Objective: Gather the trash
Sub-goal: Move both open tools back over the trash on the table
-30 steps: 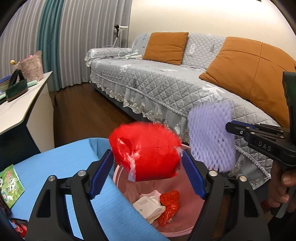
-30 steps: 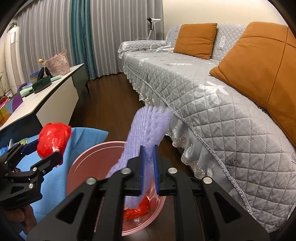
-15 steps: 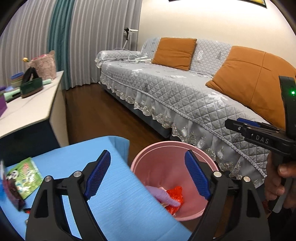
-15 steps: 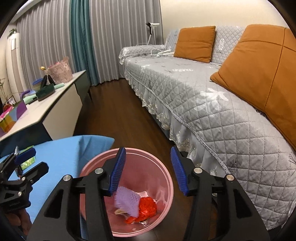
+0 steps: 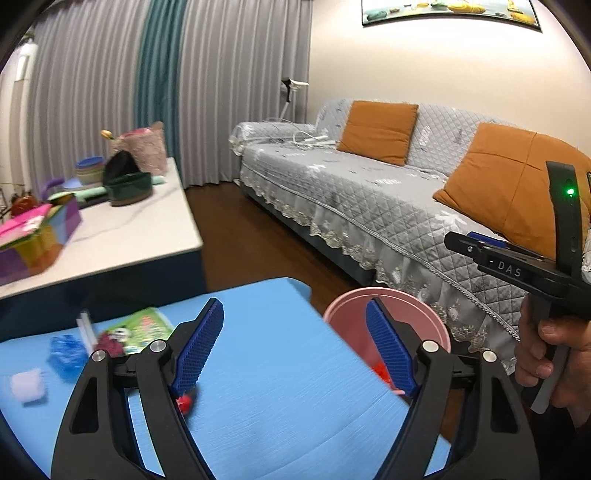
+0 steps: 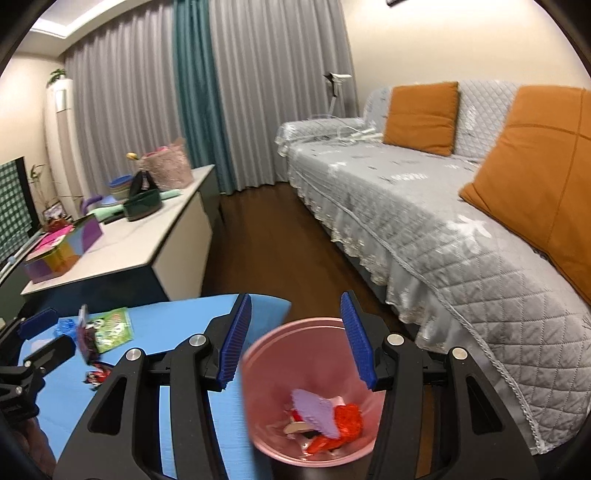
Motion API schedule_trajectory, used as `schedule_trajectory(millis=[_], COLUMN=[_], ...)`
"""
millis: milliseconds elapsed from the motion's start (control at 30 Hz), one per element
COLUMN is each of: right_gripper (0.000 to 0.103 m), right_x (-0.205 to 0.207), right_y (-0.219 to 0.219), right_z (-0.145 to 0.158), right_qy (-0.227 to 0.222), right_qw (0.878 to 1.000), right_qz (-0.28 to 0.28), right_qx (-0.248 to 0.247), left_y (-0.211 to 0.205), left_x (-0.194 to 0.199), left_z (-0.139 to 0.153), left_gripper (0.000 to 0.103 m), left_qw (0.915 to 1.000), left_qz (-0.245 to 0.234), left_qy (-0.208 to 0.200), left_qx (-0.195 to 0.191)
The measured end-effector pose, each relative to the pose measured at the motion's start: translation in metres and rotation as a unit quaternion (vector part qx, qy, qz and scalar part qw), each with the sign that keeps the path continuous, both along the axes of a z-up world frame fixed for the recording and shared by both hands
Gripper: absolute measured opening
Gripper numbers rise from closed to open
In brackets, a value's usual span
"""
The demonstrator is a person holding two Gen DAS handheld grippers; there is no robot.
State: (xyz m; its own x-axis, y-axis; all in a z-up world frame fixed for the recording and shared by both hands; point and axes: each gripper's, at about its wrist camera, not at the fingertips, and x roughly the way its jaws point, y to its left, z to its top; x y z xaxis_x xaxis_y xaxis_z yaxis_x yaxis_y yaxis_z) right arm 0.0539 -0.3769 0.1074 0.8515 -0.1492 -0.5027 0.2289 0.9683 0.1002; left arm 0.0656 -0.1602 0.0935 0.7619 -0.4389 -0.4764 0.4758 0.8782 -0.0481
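Home living room.
Long sofa [image 6: 424, 206] under quilted grey cover with orange cushions [image 6: 421, 116]; floor-length grey and teal curtains [image 6: 192, 96]; dark wood floor [image 6: 266, 236]; cluttered white-topped sideboard [image 6: 147, 236]; framed picture [image 5: 447, 11] on wall.

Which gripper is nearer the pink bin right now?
Right. The right gripper hangs open just above the pink bin, looking down into it. The left gripper is open over the blue table, the bin off to its side.
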Motion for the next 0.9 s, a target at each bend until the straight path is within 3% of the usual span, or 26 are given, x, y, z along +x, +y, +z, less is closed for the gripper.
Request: schedule_trajectory(millis=[233,533,767,900], right_gripper=[0.051,0.051,0.051,0.051], right_x=[0.01,0.03,0.055,0.069], right_y=[0.04,0.081,0.126,0.148], right_z=[0.001,-0.006,-0.027,-0.043], right_qy=[-0.002,0.003,0.024,0.04], right_qw=[0.999,0.997,0.991,0.986], right_qz=[0.04,0.079,0.128,0.154], right_qx=[-0.006,0.011,0.031,0.049], left_y=[0.055,0.126,0.188,0.225], left_x=[-0.014,-0.008,0.0,0.007], left_z=[0.003,-0.028,-0.046,-0.06], left_gripper=[0.075,0.058,0.056,0.053], left_qw=[0.9986,0.9909,0.9764,0.9638], left_qz=[0.051,0.135,0.215,0.263], left_qy=[-0.015,0.003,0.022,0.04], left_qx=[-0.007,0.007,-0.007,-0.017])
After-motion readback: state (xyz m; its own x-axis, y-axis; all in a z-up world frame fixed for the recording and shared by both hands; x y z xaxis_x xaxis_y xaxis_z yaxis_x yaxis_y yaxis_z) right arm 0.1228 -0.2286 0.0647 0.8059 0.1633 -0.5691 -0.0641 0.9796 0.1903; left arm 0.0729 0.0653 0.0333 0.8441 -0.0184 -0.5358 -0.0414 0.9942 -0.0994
